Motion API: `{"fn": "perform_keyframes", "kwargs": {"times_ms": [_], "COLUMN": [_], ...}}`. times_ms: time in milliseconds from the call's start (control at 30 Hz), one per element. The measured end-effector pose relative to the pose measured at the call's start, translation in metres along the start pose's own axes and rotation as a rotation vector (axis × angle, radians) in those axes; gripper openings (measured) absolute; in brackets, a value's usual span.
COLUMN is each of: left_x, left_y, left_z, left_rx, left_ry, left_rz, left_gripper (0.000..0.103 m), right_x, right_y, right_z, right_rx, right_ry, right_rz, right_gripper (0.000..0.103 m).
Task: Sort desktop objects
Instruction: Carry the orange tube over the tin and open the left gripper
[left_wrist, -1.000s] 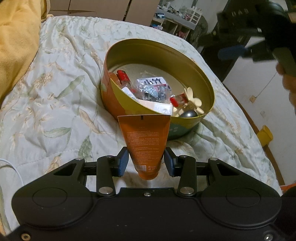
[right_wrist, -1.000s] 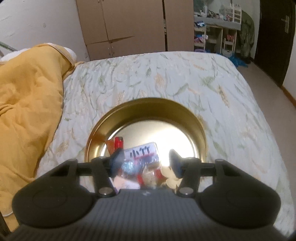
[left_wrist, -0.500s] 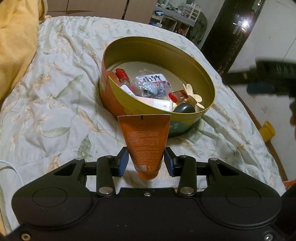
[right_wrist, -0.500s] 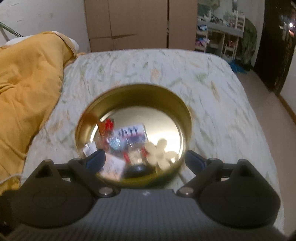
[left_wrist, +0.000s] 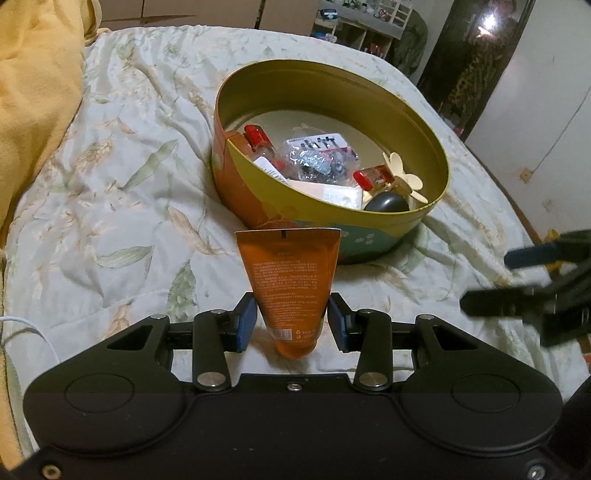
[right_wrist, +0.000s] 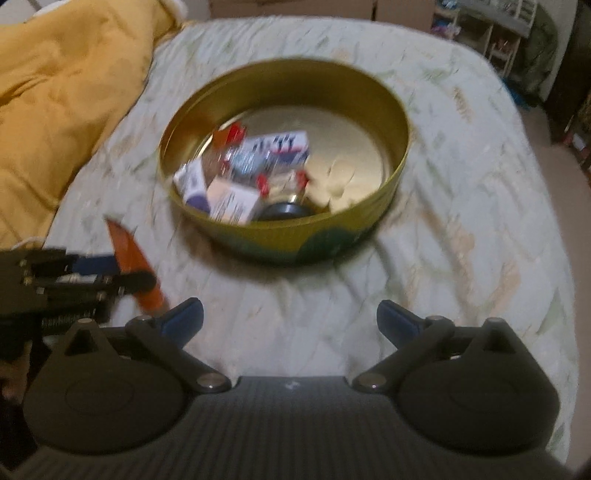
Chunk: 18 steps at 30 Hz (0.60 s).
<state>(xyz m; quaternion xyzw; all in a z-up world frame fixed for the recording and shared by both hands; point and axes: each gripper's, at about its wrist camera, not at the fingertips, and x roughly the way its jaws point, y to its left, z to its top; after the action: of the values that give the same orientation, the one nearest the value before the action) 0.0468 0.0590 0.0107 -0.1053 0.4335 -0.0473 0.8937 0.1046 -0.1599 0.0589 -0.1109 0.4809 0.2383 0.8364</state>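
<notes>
**Two grippers, one busy, one free**

The left gripper (left_wrist: 291, 323) tilts steeply downward, its blue pads (left_wrist: 246, 323) pressed against the lower end of an orange tube (left_wrist: 290, 280) (crimped end pointing away). The right gripper (right_wrist: 290, 319) also angles down, its jaws opening wide with nothing between them; it sits off to the left gripper's right, blurred in that view.

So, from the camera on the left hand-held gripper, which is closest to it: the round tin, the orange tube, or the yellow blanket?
1. Orange tube, between the left hand-held gripper fingers.
2. Round tin, just beyond, slightly right.
3. Yellow blanket, far left.
</notes>
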Motion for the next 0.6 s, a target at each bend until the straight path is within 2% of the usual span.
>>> {"fn": "perform_keyframes", "kwargs": {"times_ms": [233,433,600], "left_x": [0.005,0.008,0.008], "left_y": [-0.003,-0.003,-0.001], "left_z": [0.0,0.0,0.004], "left_rx": [0.015,0.018,0.001], "left_ry": [0.034,0.065,0.091], "left_rz": [0.021,0.032,0.045], "left_gripper": [0.039,0.039,0.039], "right_x": [0.016,0.031,0.033], "right_y": [-0.005,-0.02,-0.02], "right_z": [-0.02,-0.033,-0.039], "right_rx": [0.018,0.104,0.105], "right_ry": [0.084,0.103,0.098], "right_rz": [0.09,0.13,0.135], "right_gripper": [0.103,0.103,0.103]}}
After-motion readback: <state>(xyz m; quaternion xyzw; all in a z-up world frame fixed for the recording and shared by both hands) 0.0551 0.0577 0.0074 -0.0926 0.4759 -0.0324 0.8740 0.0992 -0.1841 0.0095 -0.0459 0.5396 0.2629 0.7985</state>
